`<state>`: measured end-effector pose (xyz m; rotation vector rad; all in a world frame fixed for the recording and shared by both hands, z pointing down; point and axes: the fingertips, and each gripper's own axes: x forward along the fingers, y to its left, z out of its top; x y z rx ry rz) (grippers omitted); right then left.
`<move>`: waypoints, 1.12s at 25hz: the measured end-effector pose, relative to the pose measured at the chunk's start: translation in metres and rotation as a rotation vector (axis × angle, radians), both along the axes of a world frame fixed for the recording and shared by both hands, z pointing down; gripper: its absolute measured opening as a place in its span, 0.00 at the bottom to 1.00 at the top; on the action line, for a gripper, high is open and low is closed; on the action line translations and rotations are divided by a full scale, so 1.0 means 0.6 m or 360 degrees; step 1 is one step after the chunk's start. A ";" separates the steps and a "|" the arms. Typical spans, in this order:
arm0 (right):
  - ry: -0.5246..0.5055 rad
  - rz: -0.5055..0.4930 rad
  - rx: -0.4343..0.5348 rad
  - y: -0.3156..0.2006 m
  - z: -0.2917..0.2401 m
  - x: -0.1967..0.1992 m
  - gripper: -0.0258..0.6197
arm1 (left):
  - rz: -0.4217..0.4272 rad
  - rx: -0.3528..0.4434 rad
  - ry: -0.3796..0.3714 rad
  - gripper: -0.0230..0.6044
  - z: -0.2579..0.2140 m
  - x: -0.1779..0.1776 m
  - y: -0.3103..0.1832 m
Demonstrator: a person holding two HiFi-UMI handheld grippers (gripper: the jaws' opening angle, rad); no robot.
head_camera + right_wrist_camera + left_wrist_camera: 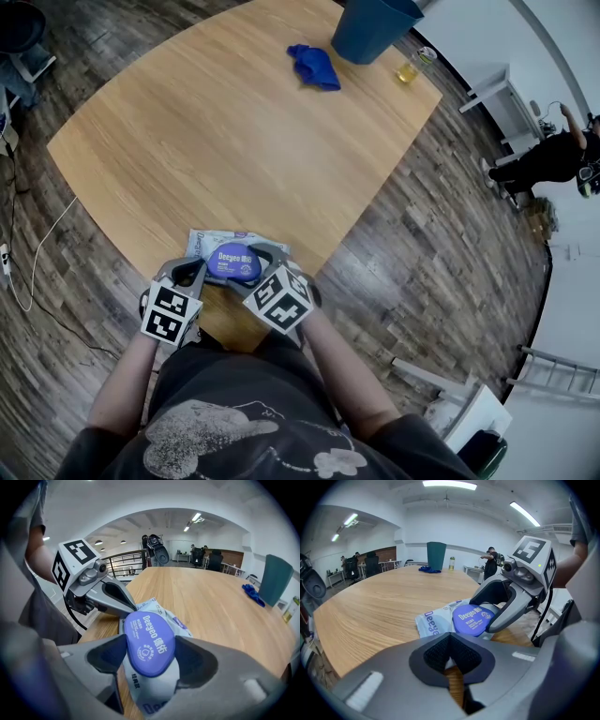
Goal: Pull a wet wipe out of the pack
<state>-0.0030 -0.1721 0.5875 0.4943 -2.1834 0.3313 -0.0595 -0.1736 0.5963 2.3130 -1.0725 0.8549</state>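
A pale wet wipe pack [208,246] with a round blue lid [234,263] lies at the near edge of the wooden table [216,141]. My left gripper [200,269] is shut at the pack's near left corner; in the left gripper view [450,657] a pale sliver of the pack shows between its pads. My right gripper [251,270] comes in from the right, open wide. In the right gripper view the lid [149,641] sits between its two jaws [150,654], with a gap on either side. The pack [140,695] bulges under it.
At the table's far end stand a dark blue bin [373,28], a crumpled blue cloth [314,67] and a small bottle of yellow liquid [412,67]. A person [553,155] stands on the floor at the far right. The table's edge runs right under both grippers.
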 end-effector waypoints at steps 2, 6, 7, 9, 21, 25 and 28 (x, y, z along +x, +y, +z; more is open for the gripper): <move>-0.0009 -0.0007 -0.0038 -0.002 -0.002 0.000 0.52 | -0.0003 -0.0001 0.0002 0.06 -0.002 0.000 -0.001; -0.0025 -0.0023 -0.0099 -0.002 -0.005 0.000 0.51 | -0.0005 0.0010 -0.0002 0.06 0.001 -0.003 0.000; -0.0026 -0.0025 -0.0110 -0.002 -0.006 0.000 0.51 | -0.0008 0.0012 -0.0002 0.06 0.001 -0.003 0.000; -0.0024 -0.0025 -0.0131 -0.003 -0.006 0.000 0.51 | -0.0012 0.0013 0.0002 0.06 -0.001 -0.003 -0.001; -0.0114 -0.0007 -0.0193 -0.004 -0.009 0.002 0.50 | -0.0024 0.0028 -0.0002 0.06 0.000 -0.001 -0.002; -0.0107 -0.0019 -0.0208 -0.007 -0.008 0.005 0.50 | -0.0020 0.0043 -0.0017 0.06 0.000 -0.003 -0.003; -0.0150 0.0003 -0.0256 -0.009 -0.008 0.007 0.50 | -0.0018 0.0043 -0.0023 0.06 0.001 -0.002 -0.003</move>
